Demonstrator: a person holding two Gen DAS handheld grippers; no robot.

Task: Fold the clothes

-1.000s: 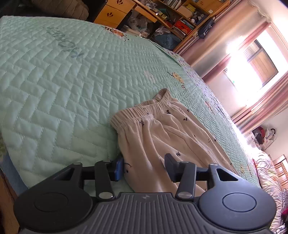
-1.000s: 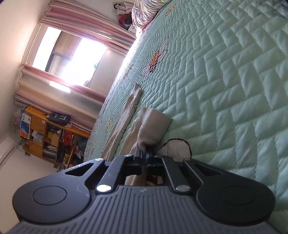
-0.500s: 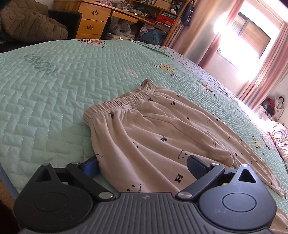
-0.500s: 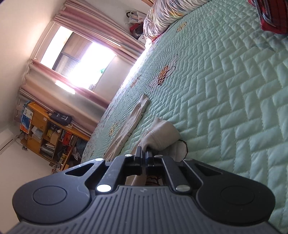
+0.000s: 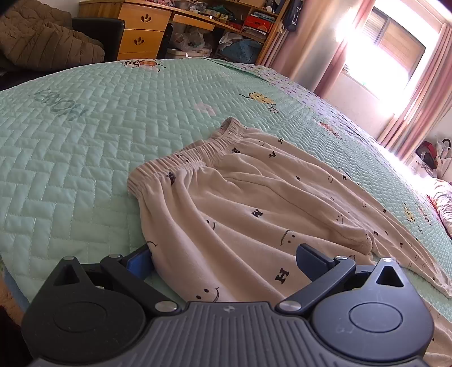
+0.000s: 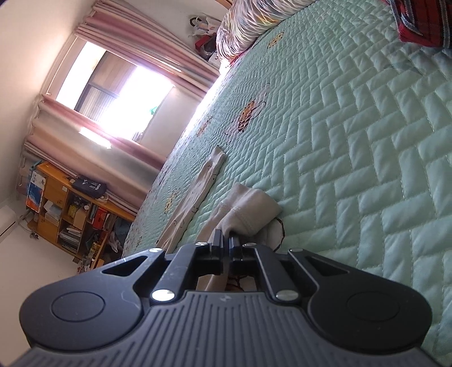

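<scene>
The jaws of our left gripper stand wide apart, having just opened, and the cream fleece trousers printed with small black letters and smiley faces lie loose between them, gripped by neither pad. The jaws of our right gripper are pinched shut on a bunched cream cuff of the same trousers, the cloth humped up just past the fingertips.

In the left wrist view the trousers spread flat across the bed, the gathered elastic waistband at their far left end and the legs running off to the right. In the right wrist view the other leg lies as a narrow strip beside the held cuff.

Everything rests on a mint-green quilted bedspread with a herringbone stitch and bee pictures. Farther along it we see a striped pillow and a red plaid cloth. Beyond the bed stand a wooden desk with drawers and cluttered shelves, a brown puffy jacket on a dark chair, and pink curtains round a bright window.
</scene>
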